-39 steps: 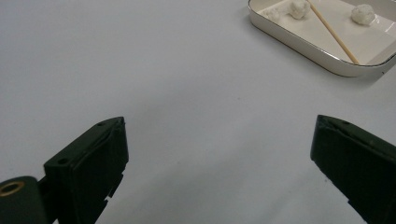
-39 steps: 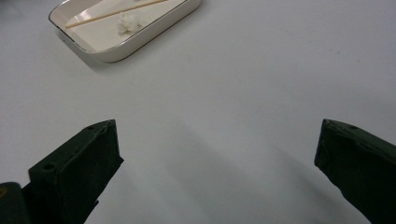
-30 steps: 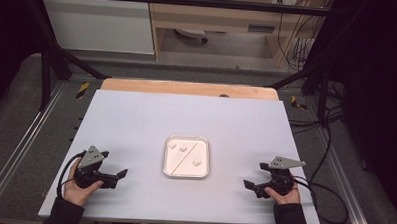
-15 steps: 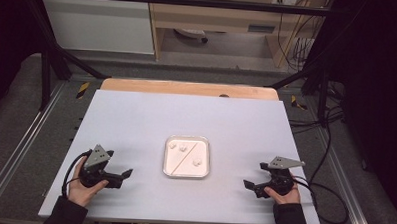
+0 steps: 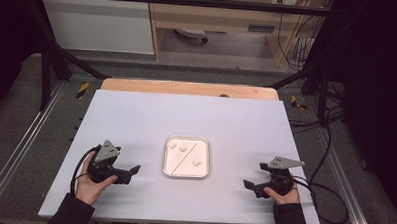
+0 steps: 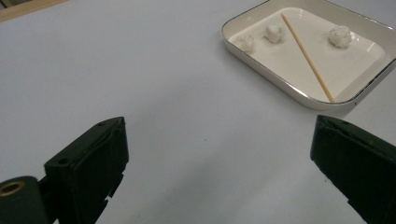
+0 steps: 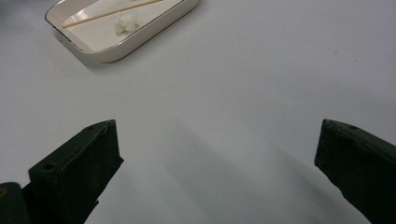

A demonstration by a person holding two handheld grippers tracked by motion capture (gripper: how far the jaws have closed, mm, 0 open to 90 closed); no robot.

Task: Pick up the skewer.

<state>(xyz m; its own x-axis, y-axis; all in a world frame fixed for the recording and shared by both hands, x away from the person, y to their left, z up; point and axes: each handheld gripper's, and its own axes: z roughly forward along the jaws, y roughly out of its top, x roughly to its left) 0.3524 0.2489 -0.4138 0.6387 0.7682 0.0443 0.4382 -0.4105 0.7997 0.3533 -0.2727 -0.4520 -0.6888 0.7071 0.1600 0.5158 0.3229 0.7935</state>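
Observation:
A white rectangular tray (image 5: 186, 175) with a metal rim sits mid-table, toward the front. In it lie three small white lumps (image 5: 196, 162) and a thin wooden skewer (image 5: 182, 157) laid diagonally. To the tray's left, a hand holds my left gripper (image 5: 130, 173) open, with nothing between its jaws. In the left gripper view the tray (image 6: 299, 95), the lumps (image 6: 275, 32) and the skewer (image 6: 308, 58) lie ahead at upper right. Right of the tray, my right gripper (image 5: 254, 176) is also open and empty. Its own view has the tray's corner (image 7: 140, 44) and one lump (image 7: 125, 22) at upper left.
The pale table top (image 5: 186, 116) ends at a wooden strip (image 5: 187, 87) along its far edge. Metal frame rails (image 5: 15, 150) run along both sides. Cables (image 5: 329, 191) trail from the right gripper off the table's right edge.
My left gripper has slid to the right, closer to the tray, with its jaws still apart. The right gripper and the tray's contents have stayed put.

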